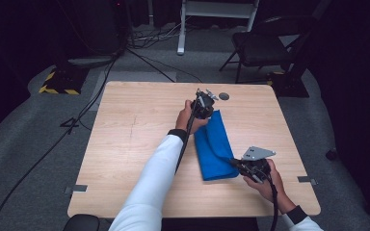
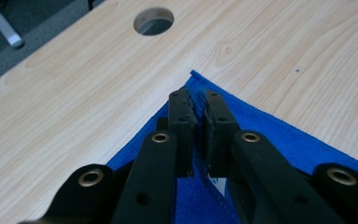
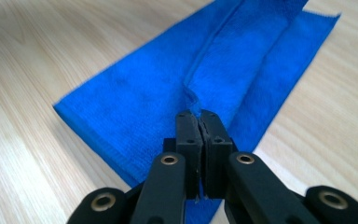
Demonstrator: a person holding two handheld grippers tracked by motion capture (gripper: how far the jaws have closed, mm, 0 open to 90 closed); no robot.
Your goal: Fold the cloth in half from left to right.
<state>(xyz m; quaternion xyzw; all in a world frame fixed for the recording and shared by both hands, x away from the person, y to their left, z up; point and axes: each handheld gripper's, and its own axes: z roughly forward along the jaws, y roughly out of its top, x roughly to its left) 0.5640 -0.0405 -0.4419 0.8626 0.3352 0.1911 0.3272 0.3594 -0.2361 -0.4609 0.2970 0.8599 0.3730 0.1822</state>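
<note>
Blue cloth point(image 1: 214, 144) folded mid-table | left tongs point(image 2: 199, 100) pinch far corner | right tongs point(image 3: 199, 116) pinch near hem | bare table point(image 1: 135, 139) leftward

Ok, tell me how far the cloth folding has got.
Done: the blue cloth lies on the table as a long strip, apparently folded. In hand: the left gripper pinches its far corner, the right gripper a near edge. Left: probably another fold, then release.
</note>
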